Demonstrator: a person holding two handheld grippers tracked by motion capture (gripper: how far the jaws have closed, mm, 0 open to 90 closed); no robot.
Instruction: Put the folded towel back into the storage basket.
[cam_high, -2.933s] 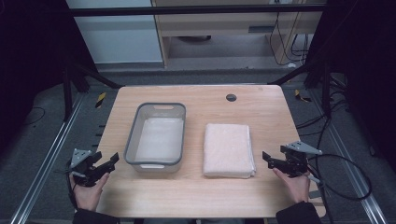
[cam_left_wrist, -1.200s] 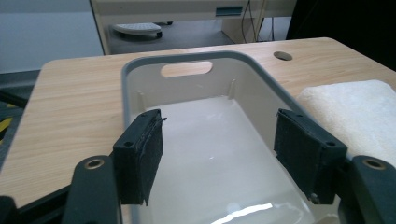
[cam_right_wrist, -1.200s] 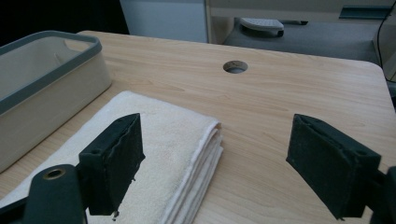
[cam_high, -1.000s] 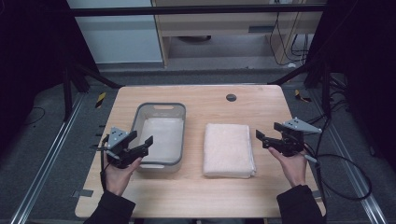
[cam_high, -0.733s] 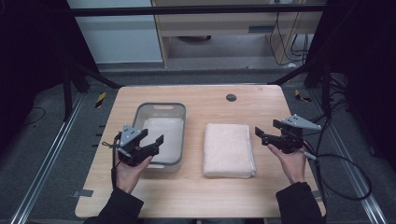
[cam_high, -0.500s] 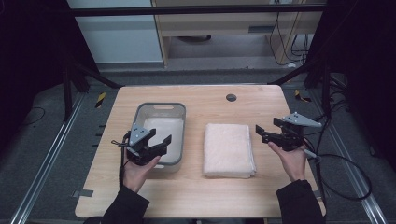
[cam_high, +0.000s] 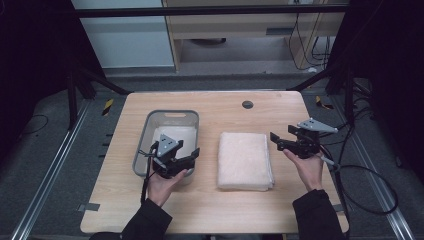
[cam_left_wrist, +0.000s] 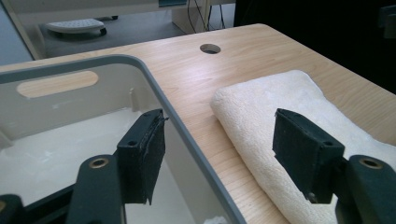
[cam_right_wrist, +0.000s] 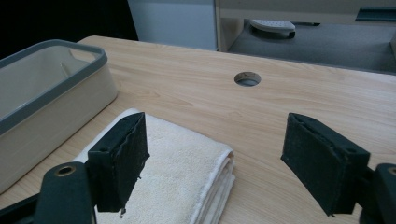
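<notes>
A folded cream towel (cam_high: 245, 160) lies flat on the wooden table (cam_high: 225, 210), right of centre. To its left stands a white bin with a grey rim (cam_high: 167, 116). My left gripper (cam_high: 192, 157) hovers open over the bin's near right corner, jaws pointing toward the towel. In the left gripper view its gripper (cam_left_wrist: 224, 140) straddles the bin rim (cam_left_wrist: 154, 88), with the towel (cam_left_wrist: 280, 98) under the right pad. My right gripper (cam_high: 275, 141) is open just off the towel's far right corner. In the right gripper view its gripper (cam_right_wrist: 219, 158) frames the towel corner (cam_right_wrist: 182, 158) and the bin (cam_right_wrist: 46, 93).
A round cable hole (cam_high: 247, 104) sits in the table near its far edge. Cables trail from the right gripper off the table's right side. Dark frame posts and metal rails flank the table.
My left gripper has travelled from the table's left edge rightward to above the bin's near right corner. My right gripper has come in and forward toward the towel's right edge. Both stayed open.
</notes>
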